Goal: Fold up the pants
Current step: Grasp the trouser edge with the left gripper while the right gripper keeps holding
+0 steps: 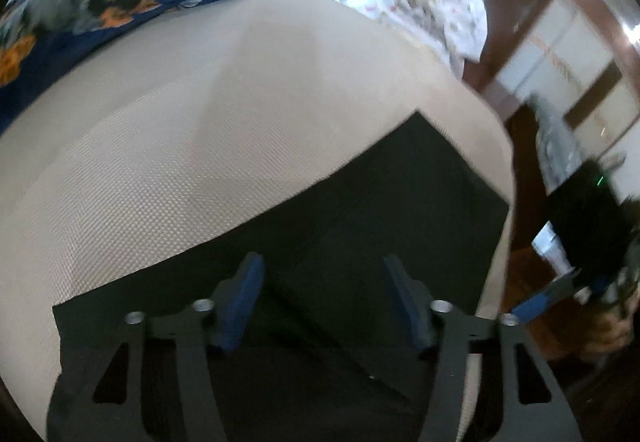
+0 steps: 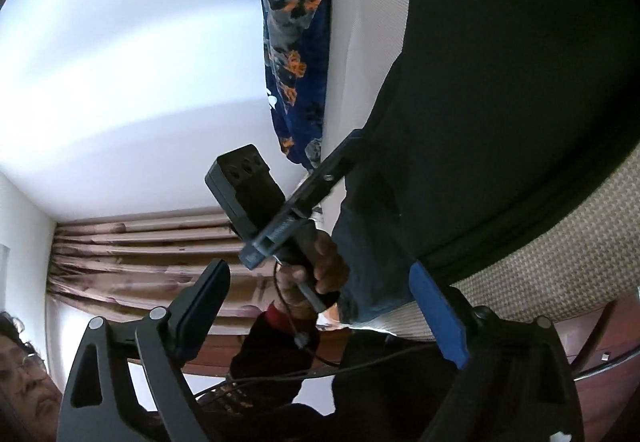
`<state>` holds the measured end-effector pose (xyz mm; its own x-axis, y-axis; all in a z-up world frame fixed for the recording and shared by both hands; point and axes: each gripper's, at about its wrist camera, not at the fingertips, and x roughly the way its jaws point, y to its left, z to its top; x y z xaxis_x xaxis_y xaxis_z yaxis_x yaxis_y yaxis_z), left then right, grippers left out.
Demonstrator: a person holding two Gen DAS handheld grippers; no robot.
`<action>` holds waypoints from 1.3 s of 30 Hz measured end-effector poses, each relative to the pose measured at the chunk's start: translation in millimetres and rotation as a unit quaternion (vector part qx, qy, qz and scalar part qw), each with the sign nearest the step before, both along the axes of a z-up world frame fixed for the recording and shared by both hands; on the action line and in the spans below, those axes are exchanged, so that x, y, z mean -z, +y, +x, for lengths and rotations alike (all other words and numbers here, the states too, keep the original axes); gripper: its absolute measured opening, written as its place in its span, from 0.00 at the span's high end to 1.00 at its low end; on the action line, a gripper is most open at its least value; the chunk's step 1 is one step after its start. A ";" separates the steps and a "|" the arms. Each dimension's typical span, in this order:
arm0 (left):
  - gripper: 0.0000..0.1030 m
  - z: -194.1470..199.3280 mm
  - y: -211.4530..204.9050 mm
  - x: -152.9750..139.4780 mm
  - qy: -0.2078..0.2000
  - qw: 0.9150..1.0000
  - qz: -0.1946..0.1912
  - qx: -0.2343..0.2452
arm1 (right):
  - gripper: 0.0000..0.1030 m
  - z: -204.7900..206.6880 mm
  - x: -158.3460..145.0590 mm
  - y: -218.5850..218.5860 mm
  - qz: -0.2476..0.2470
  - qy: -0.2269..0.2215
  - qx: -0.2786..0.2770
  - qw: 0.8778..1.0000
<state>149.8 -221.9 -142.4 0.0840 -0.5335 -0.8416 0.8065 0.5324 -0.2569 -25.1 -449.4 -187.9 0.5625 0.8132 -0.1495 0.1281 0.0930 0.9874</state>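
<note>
Black pants (image 1: 360, 202) lie flat on a beige textured bed cover (image 1: 200, 122). My left gripper (image 1: 324, 302) is open just above the pants, its blue pads spread with nothing between them. In the right wrist view the pants (image 2: 500, 82) fill the right side, over the beige cover (image 2: 560, 242). My right gripper (image 2: 320, 310) is open and empty, off the bed's edge. The left gripper (image 2: 320, 178) shows there too, held in a hand, its fingers at the pants' edge.
A dark blue blanket with orange and grey print (image 1: 100, 2) lies at the bed's far side. A white patterned cloth (image 1: 432, 2) is bunched at the far right corner. Brown wooden furniture (image 1: 560, 22) and curtains (image 2: 140, 254) stand beyond the bed.
</note>
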 end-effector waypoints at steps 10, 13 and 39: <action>0.72 -0.5 11.7 3.6 0.034 0.999 -0.026 -0.031 | 0.06 -4.8 13.5 -7.5 0.022 0.020 0.016 0.999; 0.72 -8.7 14.4 0.2 0.021 0.999 -0.025 -0.040 | 0.05 -5.3 16.3 -9.5 0.023 0.025 0.019 0.999; 0.70 -0.6 32.8 10.4 0.107 0.989 -0.081 -0.055 | 0.01 1.1 28.1 -8.2 0.031 0.039 0.026 0.998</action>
<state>149.2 -189.1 -152.8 -0.0217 -0.6604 -0.7506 0.6637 0.5520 -0.5049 -24.0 -457.6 -215.9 0.5925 0.7924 -0.1449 0.2079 0.0233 0.9779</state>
